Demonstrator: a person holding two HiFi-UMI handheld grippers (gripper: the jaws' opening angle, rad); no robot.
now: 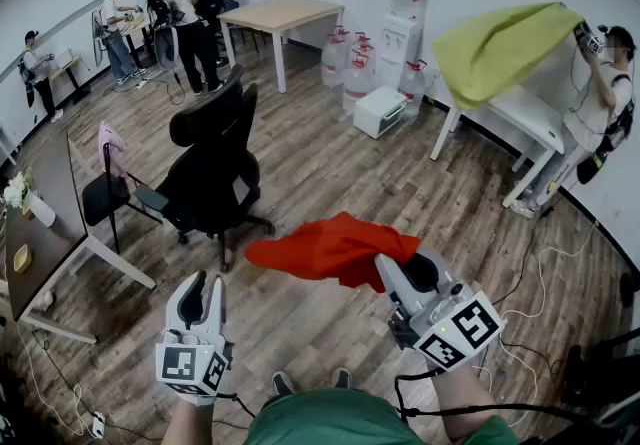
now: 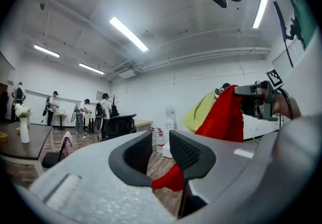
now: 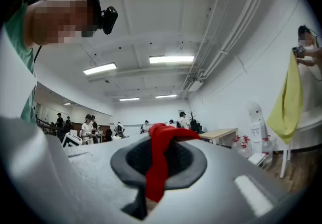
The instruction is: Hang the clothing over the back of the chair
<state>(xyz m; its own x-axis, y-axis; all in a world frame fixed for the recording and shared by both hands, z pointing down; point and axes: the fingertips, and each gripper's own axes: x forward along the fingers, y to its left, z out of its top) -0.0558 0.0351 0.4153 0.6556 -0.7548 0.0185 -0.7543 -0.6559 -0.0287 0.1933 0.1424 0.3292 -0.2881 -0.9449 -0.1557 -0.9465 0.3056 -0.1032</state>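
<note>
Our right gripper (image 1: pixel 398 271) is clamped on the crumpled red fabric garment (image 1: pixel 325 248), mid-air in front of us; our left gripper (image 1: pixel 203 293) gapes empty. We'd grab a loose edge with it, spread wide, then drape over the back of the black office chair (image 1: pixel 215 155).

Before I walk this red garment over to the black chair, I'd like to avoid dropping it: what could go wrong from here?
1. The right gripper is shut on just a thin bunched fold of the red garment, so the cloth may slip free.
2. The left gripper is open and apart from it; hanging from one pinch, it may land lopsided on the black chair back and slide off.
</note>
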